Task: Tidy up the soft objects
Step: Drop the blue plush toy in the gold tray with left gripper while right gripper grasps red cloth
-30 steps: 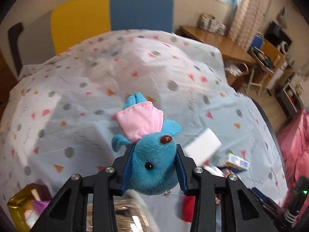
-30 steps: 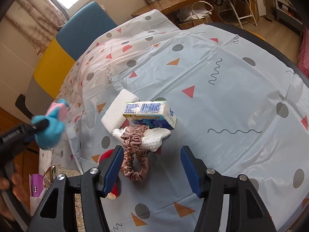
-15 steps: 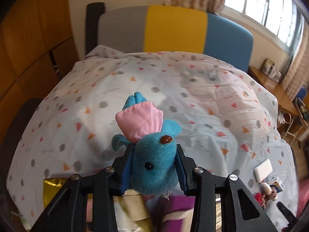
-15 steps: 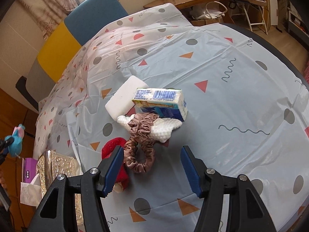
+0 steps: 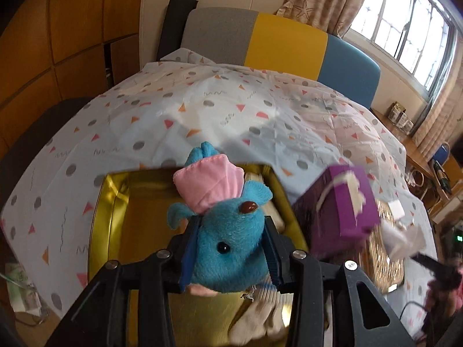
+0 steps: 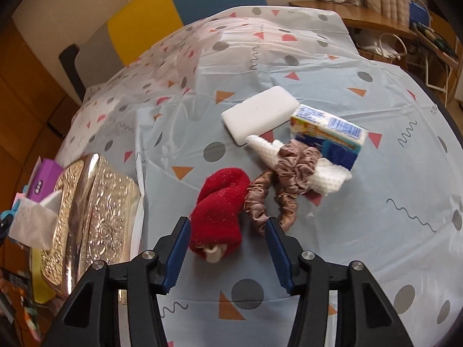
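My left gripper [image 5: 230,248] is shut on a blue plush toy [image 5: 231,228] with a pink cap. It hangs over an open gold tin [image 5: 113,202], where some beige cloth [image 5: 257,324] lies. In the right wrist view my right gripper [image 6: 228,240] hovers low over the table, and its jaws are closing. The near end of a red soft bundle [image 6: 220,202] lies between them, and the pads do not visibly press on it. A brown satin scrunchie [image 6: 289,173] and a white knitted cloth [image 6: 330,176] lie just beyond.
A white sponge [image 6: 260,112] and a printed tissue pack [image 6: 330,133] lie behind the pile. An embossed gold lid [image 6: 98,202] and a purple tissue box [image 5: 344,202] stand beside the tin. A grey, yellow and blue chair back [image 5: 260,43] rises at the table's far edge.
My left gripper has swung left across the table with the plush and now hangs over the gold tin. My right gripper has shifted onto the red bundle and its jaws have narrowed.
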{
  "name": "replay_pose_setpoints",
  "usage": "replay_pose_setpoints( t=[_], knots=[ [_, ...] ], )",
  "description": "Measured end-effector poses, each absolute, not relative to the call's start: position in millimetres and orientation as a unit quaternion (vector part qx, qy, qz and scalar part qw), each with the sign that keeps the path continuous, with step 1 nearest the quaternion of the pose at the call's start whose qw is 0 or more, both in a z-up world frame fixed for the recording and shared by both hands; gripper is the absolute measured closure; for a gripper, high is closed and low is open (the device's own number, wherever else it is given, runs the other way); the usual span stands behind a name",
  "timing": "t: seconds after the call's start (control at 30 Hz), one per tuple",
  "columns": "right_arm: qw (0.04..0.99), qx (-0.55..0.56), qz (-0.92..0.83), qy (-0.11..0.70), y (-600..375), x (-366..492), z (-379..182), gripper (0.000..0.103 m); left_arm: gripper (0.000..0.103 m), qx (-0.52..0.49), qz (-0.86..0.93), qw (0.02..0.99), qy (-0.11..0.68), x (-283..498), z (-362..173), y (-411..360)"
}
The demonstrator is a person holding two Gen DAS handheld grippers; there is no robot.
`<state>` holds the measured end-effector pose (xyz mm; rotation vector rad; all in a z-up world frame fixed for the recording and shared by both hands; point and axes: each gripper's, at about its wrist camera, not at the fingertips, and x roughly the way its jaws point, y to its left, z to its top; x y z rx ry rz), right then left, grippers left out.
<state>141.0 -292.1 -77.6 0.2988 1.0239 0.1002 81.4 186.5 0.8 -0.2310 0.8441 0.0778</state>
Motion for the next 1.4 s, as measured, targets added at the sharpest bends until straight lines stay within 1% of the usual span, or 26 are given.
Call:
replay_pose_setpoints(
  t=[0.03, 0.13, 0.2, 0.37, 0.43, 0.47, 0.53, 0.73, 0.87, 0.93, 1.03, 1.2, 1.23, 1.27, 1.3, 1.37, 1.4],
  knots=[
    [0.86, 0.136, 0.049, 0.49, -289.2, 141.1, -79.0, 0.05, 0.061, -0.113, 0.036, 0.904, 0.411, 68.2, -5.7, 187.3],
    [0.863, 0.115, 0.052, 0.489, -281.4, 140.3, -79.6, 0.055, 0.061, -0.115, 0.033, 0.9, 0.419, 41.9, -21.0, 189.5],
    [0.865, 0.106, 0.055, 0.486, -278.2, 140.1, -79.1, 0.055, 0.061, -0.114, 0.037, 0.896, 0.429, 27.5, -34.7, 189.6],
    [0.867, 0.097, 0.058, 0.486, -273.5, 140.2, -80.9, 0.058, 0.061, -0.097, 0.042, 0.877, 0.469, 19.4, -78.7, 180.6],
    [0.867, 0.095, 0.054, 0.487, -273.7, 140.1, -82.2, 0.058, 0.059, -0.098, 0.048, 0.878, 0.466, 18.6, -87.9, 175.8],
    [0.867, 0.098, 0.051, 0.486, -274.4, 140.4, -82.9, 0.058, 0.058, -0.091, 0.049, 0.882, 0.46, 17.6, -87.9, 173.7],
    [0.865, 0.101, 0.046, 0.489, -276.5, 141.0, -84.8, 0.058, 0.054, -0.079, 0.049, 0.886, 0.455, 17.7, -88.0, 168.3],
    [0.862, 0.12, 0.054, 0.49, -278.6, 142.2, -85.9, 0.058, 0.042, -0.115, 0.054, 0.882, 0.453, 16.1, -88.9, 178.1],
    [0.857, 0.148, 0.073, 0.489, -274.3, 146.3, -86.1, 0.056, 0.041, -0.11, 0.064, 0.89, 0.437, 13.9, -80.5, 179.2],
    [0.857, 0.153, 0.076, 0.487, -270.0, 149.1, -86.1, 0.056, 0.035, -0.105, 0.066, 0.896, 0.426, 12.3, -75.3, 178.9],
    [0.856, 0.151, 0.065, 0.49, -263.7, 156.5, -88.9, 0.056, 0.033, -0.1, 0.063, 0.901, 0.418, 12.5, -70.2, 178.9],
    [0.842, 0.127, 0.01, 0.524, -260.8, 174.6, -111.2, 0.056, 0.03, -0.091, 0.062, 0.904, 0.413, 6.8, -66.2, 178.7],
    [0.84, 0.117, 0.007, 0.53, -259.3, 176.6, -115.3, 0.059, 0.03, -0.091, 0.063, 0.905, 0.412, 5.6, -65.3, 179.9],
    [0.848, 0.094, -0.003, 0.522, -255.8, 176.3, -113.2, 0.072, 0.03, -0.09, 0.064, 0.905, 0.41, 5.0, -64.2, 180.8],
    [0.848, 0.087, -0.004, 0.523, -254.2, 177.0, -112.0, 0.074, 0.029, -0.09, 0.066, 0.907, 0.407, 4.3, -62.4, 181.5],
    [0.845, 0.093, 0.005, 0.527, -252.9, 178.4, -107.1, 0.077, 0.025, -0.087, 0.074, 0.91, 0.399, 2.0, -56.6, 184.4],
    [0.846, 0.088, 0.01, 0.525, -250.4, 179.5, -101.8, 0.077, 0.021, -0.086, 0.079, 0.911, 0.395, 1.2, -54.7, 185.9]
  ],
)
